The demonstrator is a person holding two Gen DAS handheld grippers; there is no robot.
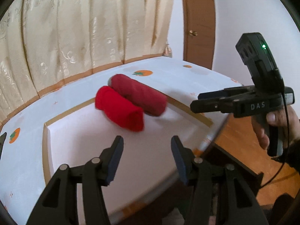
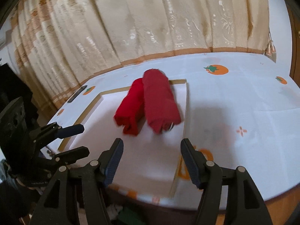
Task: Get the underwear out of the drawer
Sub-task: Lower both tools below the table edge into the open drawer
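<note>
Two rolled pieces of underwear lie side by side on a white board point(image 1: 78, 146) point(image 2: 146, 168): a bright red roll point(image 1: 120, 110) point(image 2: 131, 108) and a darker red roll point(image 1: 140, 95) point(image 2: 159, 101). My left gripper point(image 1: 147, 140) point(image 2: 84, 140) hovers over the board's near part, short of the rolls, open with nothing between its fingers. My right gripper point(image 2: 151, 142) point(image 1: 196, 101) stands open and empty too, just to the right of the board's near edge; a hand point(image 1: 277, 120) holds it.
The board rests on a table covered by a white cloth with orange fruit prints point(image 1: 28, 159) point(image 2: 243, 103). A cream curtain point(image 1: 84, 28) point(image 2: 150, 18) hangs close behind the table. A brown door point(image 1: 198, 28) stands at the right. Below the table's front edge it is dark.
</note>
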